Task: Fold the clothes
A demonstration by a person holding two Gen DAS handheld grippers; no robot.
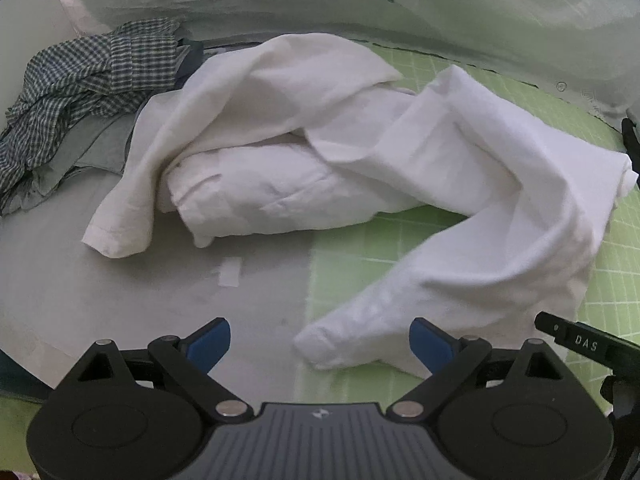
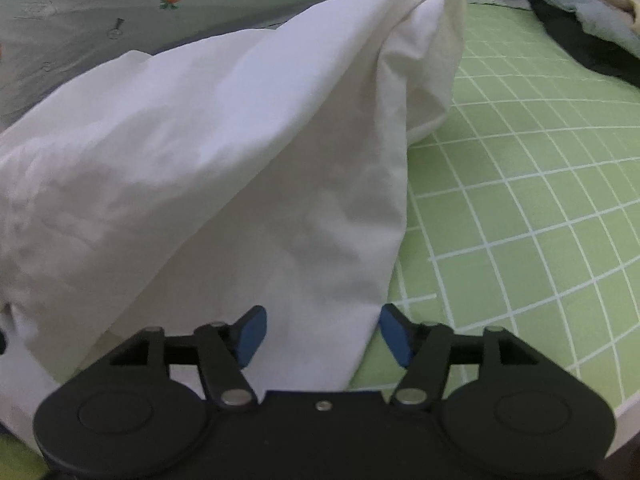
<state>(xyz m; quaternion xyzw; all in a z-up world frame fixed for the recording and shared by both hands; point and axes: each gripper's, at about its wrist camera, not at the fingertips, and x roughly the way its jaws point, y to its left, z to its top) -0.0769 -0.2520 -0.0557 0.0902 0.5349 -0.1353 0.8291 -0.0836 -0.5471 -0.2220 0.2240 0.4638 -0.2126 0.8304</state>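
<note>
Judging the white shirt (image 1: 360, 152) crumpled across the green mat (image 2: 520, 184) as light, limp and floppy, I keep my left gripper (image 1: 320, 344) and right gripper (image 2: 320, 332) wide, empty, favouring its hem corners.

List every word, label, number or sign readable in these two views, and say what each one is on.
"DAS": white letters on the black right gripper finger at the right edge of the left wrist view.
Small white emblem on the left gripper body: a mark, not letters.
Carrot and small round drawings on the pale green printed cloth: pictures only.
Faint writing at that cloth's right edge: too blurred to read.
</note>
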